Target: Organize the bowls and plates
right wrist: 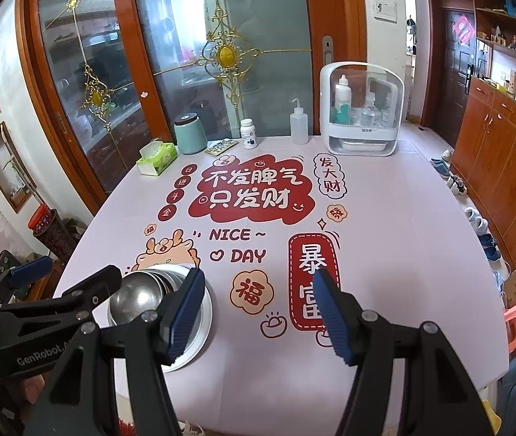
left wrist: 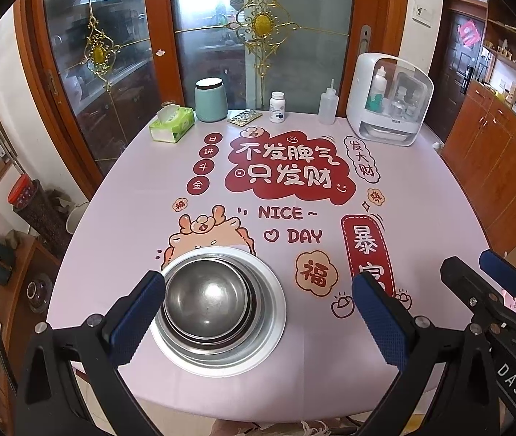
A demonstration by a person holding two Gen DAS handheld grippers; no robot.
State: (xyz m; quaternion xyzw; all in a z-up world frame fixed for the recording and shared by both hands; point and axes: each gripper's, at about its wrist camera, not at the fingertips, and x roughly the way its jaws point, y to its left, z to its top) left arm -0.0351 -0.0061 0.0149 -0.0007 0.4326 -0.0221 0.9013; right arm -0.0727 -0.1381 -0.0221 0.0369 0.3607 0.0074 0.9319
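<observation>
Steel bowls nested on the plate, both jaws empty

Steel bowls (left wrist: pixel 207 299) sit nested one inside another on a white plate (left wrist: pixel 276 312), close to the near edge of the desk (left wrist: pixel 119 218) and toward its left side. My left hand-held gripper (left wrist: pixel 258 312) hangs released above the stack, its blue pads (left wrist: pixel 138 318) spread wide with the plate between them and nothing pressed. My right hand-held gripper (right wrist: pixel 258 312) is released too, over bare cloth just to the right of the plate and grasping nothing.

By my reckoning the stacking is done or nearly so. The risks lie in the stack itself. Smooth steel on a glazed plate will likely slide, so a pad catching a bowl rim on the way down could tip the nest or push the plate toward the near edge, which is close. A lift by the plate alone might let the bowls shift and rattle loose.
</observation>
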